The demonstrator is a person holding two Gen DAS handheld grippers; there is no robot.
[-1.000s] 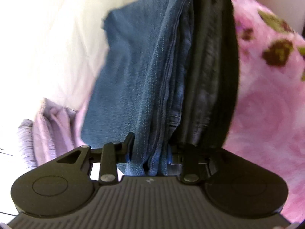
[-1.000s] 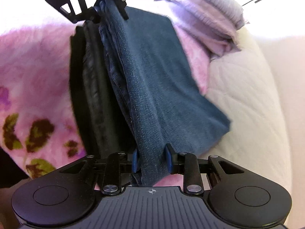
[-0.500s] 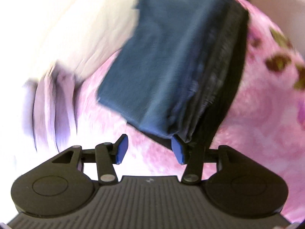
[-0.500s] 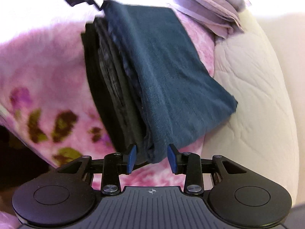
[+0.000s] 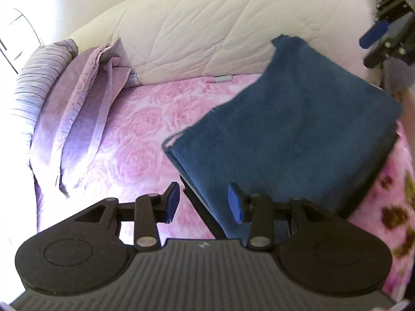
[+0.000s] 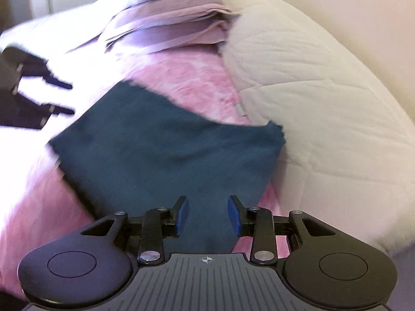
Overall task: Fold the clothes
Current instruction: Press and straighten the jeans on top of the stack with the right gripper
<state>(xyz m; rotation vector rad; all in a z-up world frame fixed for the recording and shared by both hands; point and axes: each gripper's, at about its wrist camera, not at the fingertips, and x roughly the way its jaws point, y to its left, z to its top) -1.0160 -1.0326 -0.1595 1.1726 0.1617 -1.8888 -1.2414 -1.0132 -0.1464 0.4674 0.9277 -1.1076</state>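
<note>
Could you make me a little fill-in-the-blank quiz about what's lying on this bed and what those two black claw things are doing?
1. The folded garment lying on the pink floral blanket is dark ____ in colour.
2. The left gripper and the right gripper both have their jaws ____, with nothing between them.
3. The cream quilted duvet lies beside a pile of folded ____ fabric.

Missing words: blue; open; lilac
</note>
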